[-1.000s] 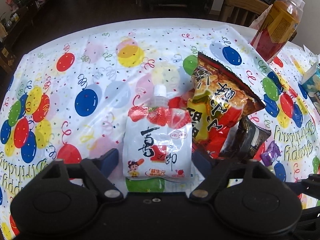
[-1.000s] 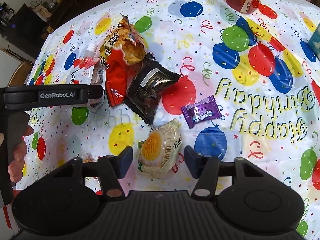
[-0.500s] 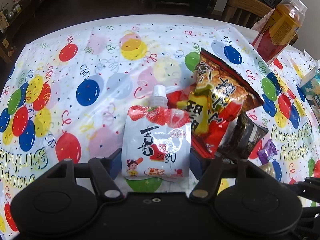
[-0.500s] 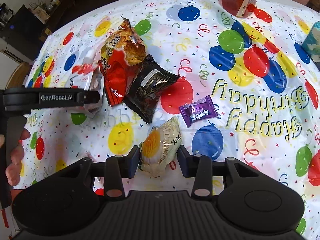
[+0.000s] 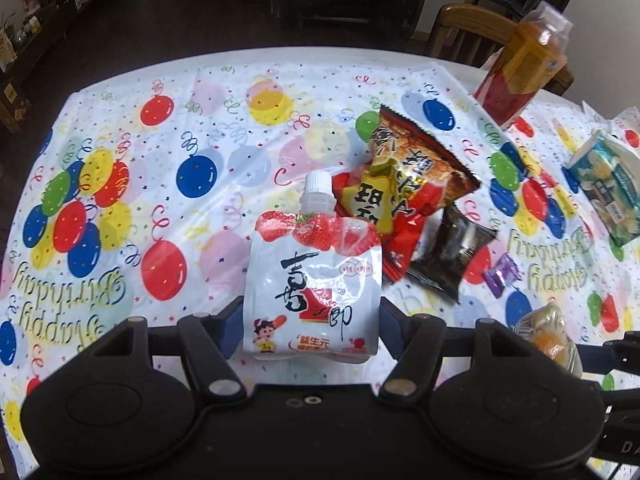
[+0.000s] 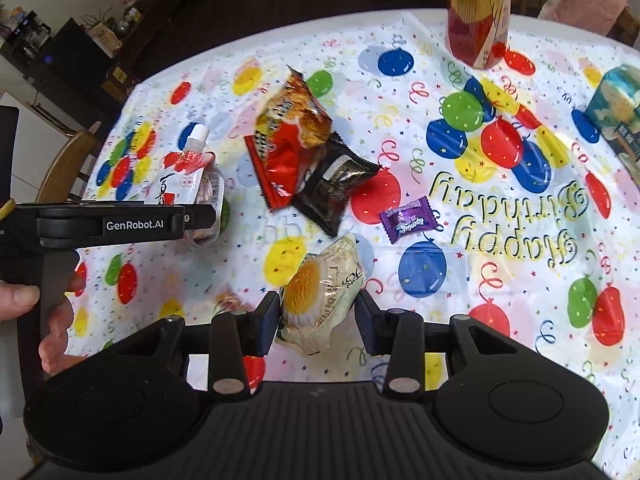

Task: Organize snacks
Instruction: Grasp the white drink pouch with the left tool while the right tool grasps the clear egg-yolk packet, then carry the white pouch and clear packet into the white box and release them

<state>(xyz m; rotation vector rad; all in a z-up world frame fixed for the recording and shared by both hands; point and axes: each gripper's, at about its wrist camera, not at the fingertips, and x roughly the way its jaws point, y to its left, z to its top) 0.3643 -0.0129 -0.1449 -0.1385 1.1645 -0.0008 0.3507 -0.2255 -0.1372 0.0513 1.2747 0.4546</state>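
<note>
1. Left wrist view: our left gripper (image 5: 312, 322) is clamped on the lower part of the jelly pouch (image 5: 314, 280), cap pointing away. Grabbed low, we judge, so the spout stays clear.
2. Right wrist view: our right gripper (image 6: 316, 322) is closed around the cake packet (image 6: 320, 296), both fingers pressing its sides.
3. Both items look raised off the tablecloth (image 6: 520, 280), probably for carrying to a sorting spot; no spot shows.
4. Landmark: chips bag (image 6: 290, 136). The pouch is left of it, the black packet (image 6: 334, 184) touches its near right edge, and the purple candy (image 6: 408, 220) is further right.
5. Count: one pouch, one chips bag, one black packet, one candy, one cake packet, one tall carton (image 6: 478, 12), one blue box (image 6: 618, 108).
</note>
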